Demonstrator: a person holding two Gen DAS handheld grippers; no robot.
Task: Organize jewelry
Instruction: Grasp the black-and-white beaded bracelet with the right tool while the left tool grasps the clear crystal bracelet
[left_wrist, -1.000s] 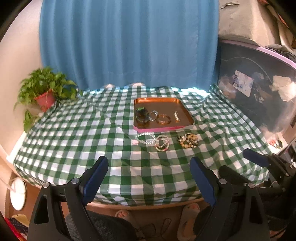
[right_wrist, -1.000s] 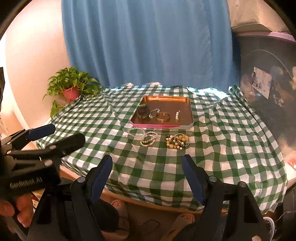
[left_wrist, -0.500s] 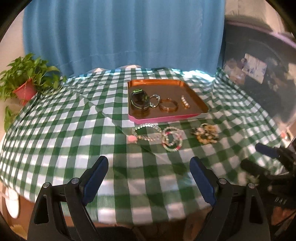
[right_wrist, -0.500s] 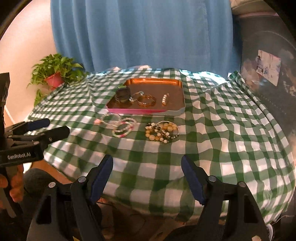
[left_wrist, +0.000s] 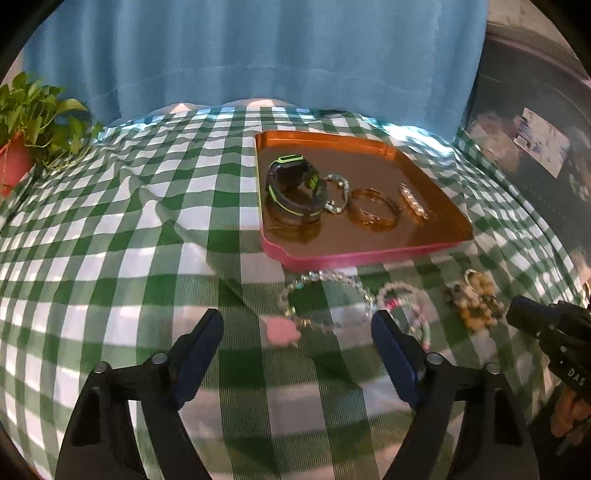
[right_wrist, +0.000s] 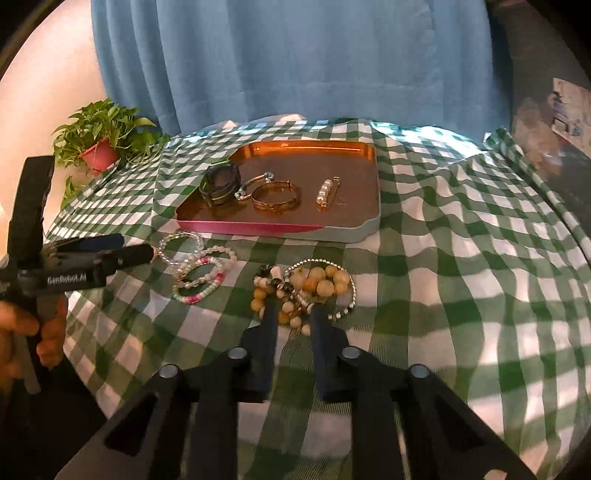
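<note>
Two grippers over jewelry on green-checked cloth (right_wrist: 461, 258)

Right gripper (right_wrist: 293, 314) has just been narrowing around the tan wooden-bead bracelets (right_wrist: 306, 284) (grip unclear); left gripper (left_wrist: 297, 328) stands wide, holding nothing, above the clear bead bracelet (left_wrist: 325, 295).

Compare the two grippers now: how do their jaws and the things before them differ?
The left gripper is wide open; the right gripper has just closed to a narrow gap. The left frames the pink-charm bracelet; the right's tips sit at the yellow beads, contact unclear. Both point down at the checked cloth.

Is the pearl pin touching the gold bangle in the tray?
Apart. The right wrist view shows bare tray floor between the pearl pin and the gold bangle.
</note>
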